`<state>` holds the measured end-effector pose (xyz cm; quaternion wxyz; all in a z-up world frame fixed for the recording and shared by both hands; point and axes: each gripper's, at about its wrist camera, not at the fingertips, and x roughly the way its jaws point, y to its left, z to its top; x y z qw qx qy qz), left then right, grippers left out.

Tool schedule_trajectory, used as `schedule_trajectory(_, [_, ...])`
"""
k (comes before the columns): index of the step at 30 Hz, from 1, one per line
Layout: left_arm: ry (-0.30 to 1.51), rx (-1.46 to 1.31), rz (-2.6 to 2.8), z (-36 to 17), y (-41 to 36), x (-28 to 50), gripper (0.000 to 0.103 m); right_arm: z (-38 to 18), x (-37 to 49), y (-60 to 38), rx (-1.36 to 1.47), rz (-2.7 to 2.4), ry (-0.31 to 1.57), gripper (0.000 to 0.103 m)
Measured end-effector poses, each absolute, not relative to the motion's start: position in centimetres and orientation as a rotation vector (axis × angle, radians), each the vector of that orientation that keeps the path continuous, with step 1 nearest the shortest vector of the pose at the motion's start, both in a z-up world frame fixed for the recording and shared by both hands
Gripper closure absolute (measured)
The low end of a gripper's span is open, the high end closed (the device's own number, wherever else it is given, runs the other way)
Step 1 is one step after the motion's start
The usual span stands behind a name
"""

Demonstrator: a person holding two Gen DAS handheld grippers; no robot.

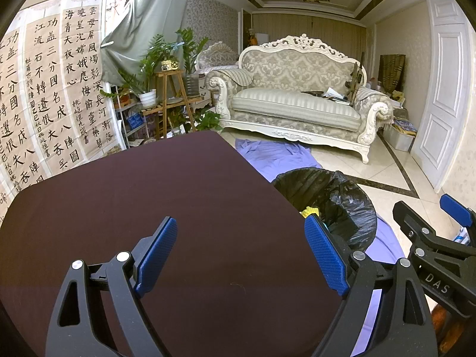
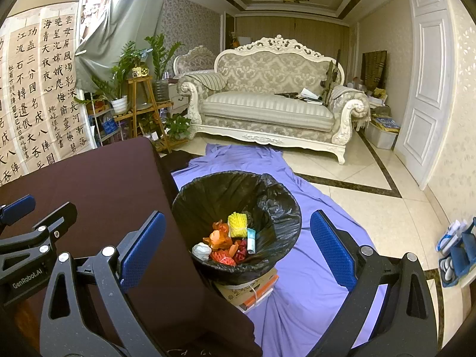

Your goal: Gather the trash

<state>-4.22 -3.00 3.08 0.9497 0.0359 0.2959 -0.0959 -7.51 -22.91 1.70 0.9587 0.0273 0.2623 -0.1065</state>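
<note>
A bin lined with a black bag (image 2: 267, 196) stands on the floor to the right of the dark brown table (image 2: 104, 172). Inside lie a yellow foam net (image 2: 237, 224), orange and red wrappers (image 2: 220, 238), a white crumpled piece (image 2: 201, 251) and a small blue-white packet (image 2: 251, 239). My right gripper (image 2: 238, 238) is open and empty above the bin. My left gripper (image 1: 241, 244) is open and empty over the bare table (image 1: 148, 202). The bin (image 1: 342, 196) shows at the table's right edge in the left wrist view, with the right gripper (image 1: 431, 232) beside it.
A purple sheet (image 2: 312, 267) covers the floor under the bin, which rests on a stack of books (image 2: 253, 291). A white sofa (image 2: 267, 104), plant stands (image 2: 142, 101), calligraphy sheets (image 2: 38, 95), a white door (image 2: 425, 89) and a blue bag (image 2: 458, 250) surround the area.
</note>
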Motion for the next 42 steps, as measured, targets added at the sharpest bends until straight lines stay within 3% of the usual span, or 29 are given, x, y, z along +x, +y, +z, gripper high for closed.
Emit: schedule_trajectory(42, [0.602,0.07,-0.199,3.09,-2.99,-4.22,0.018,1.42,-7.58,-22.78,0.054,-0.217,0.531,0.008])
